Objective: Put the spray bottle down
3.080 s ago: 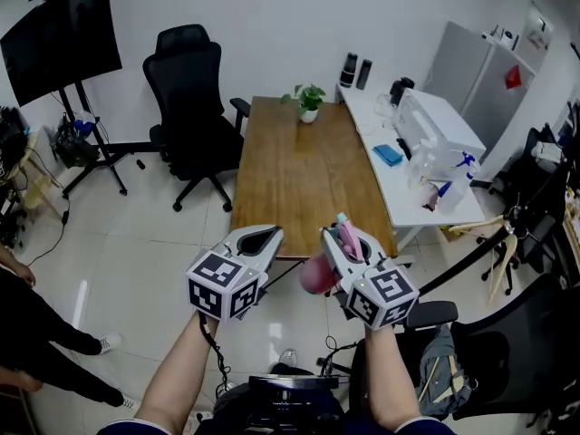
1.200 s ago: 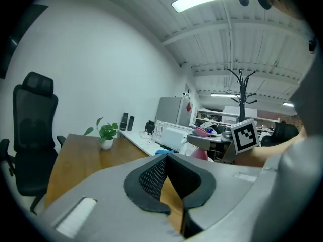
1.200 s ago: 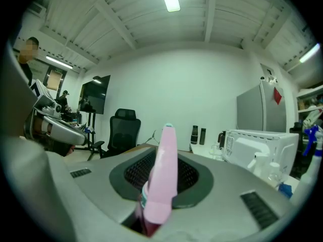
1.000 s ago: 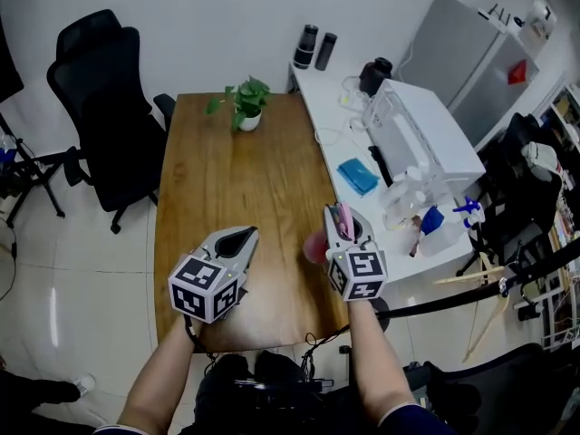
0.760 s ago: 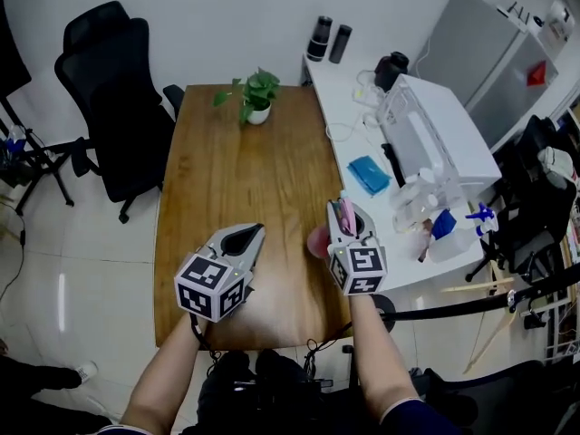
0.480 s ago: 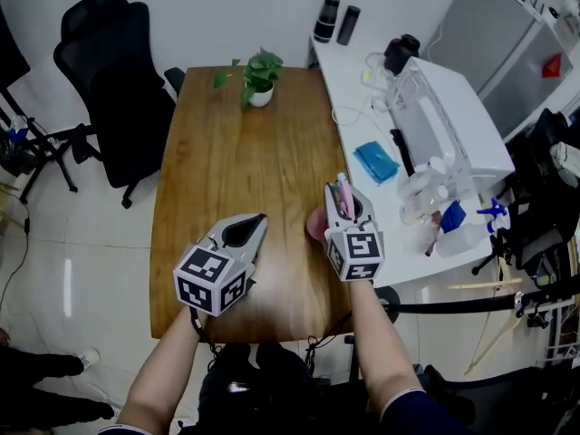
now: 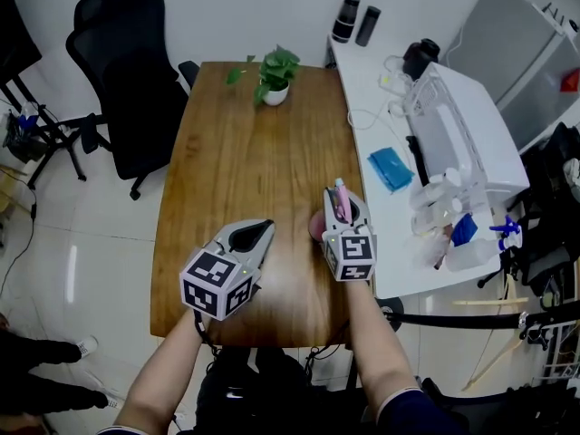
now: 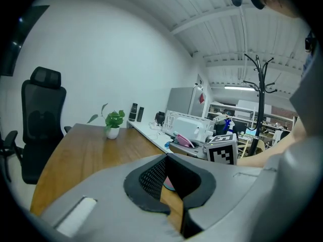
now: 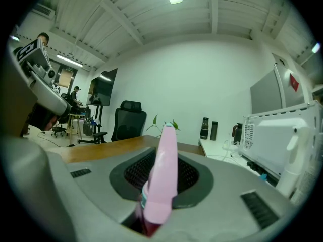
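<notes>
The right tongs [image 7: 340, 196] are clamped on the pink trigger head of the spray bottle [image 9: 161, 175]. The head stands up between the jaws, and the bottle's rounded pink body shows just left of them in the head view. The bottle is over the near right part of the wooden counter [image 7: 245, 143], close to its right edge; whether it touches the wood cannot be told. The left tongs [image 7: 269, 227] hang over the near middle of the counter, tips together, nothing between them. A potted plant [image 7: 275, 72] stands at the far end.
</notes>
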Demonstrator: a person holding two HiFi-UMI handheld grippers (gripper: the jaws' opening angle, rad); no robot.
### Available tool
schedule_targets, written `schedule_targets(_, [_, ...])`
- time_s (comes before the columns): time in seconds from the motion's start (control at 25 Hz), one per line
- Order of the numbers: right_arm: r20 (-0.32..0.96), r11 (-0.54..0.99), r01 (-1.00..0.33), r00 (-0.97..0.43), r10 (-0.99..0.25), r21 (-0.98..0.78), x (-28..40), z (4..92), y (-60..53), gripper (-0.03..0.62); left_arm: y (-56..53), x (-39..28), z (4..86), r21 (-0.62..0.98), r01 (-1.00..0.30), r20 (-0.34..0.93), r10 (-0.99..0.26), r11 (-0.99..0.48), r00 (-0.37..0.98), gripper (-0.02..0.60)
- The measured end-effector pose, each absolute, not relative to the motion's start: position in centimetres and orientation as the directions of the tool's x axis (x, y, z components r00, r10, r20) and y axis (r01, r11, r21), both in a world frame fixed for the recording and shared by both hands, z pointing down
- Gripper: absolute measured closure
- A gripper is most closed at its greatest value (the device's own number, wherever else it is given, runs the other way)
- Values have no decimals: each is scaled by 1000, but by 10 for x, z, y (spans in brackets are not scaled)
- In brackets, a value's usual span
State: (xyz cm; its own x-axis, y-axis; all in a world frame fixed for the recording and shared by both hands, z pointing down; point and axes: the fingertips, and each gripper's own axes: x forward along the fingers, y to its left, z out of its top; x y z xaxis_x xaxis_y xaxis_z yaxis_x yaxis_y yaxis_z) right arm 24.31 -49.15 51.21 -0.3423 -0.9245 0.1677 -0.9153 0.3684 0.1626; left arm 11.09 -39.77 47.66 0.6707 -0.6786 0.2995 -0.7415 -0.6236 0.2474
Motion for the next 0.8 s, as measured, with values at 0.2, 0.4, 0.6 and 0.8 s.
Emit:
schedule_targets(0.2, [175, 362, -916, -333, -927, 175, 243, 518, -493, 494, -399, 104, 479, 247, -749, 306, -684, -615, 662, 571])
schedule_targets(0.4, [177, 370, -913, -341, -923, 170, 241, 518, -495, 490, -399, 100, 479, 248, -749, 308, -683, -615, 663, 571])
schedule_targets(0.6, [194, 377, -911, -345, -918, 165, 241, 522, -496, 450, -399, 99, 479, 249, -746, 307, -680, -617, 665, 571])
schedule_targets(0.8, [214, 375, -919, -344, -914, 123, 242, 529, -493, 342, -398, 95, 479, 252, -747, 311, -680, -615, 664, 571])
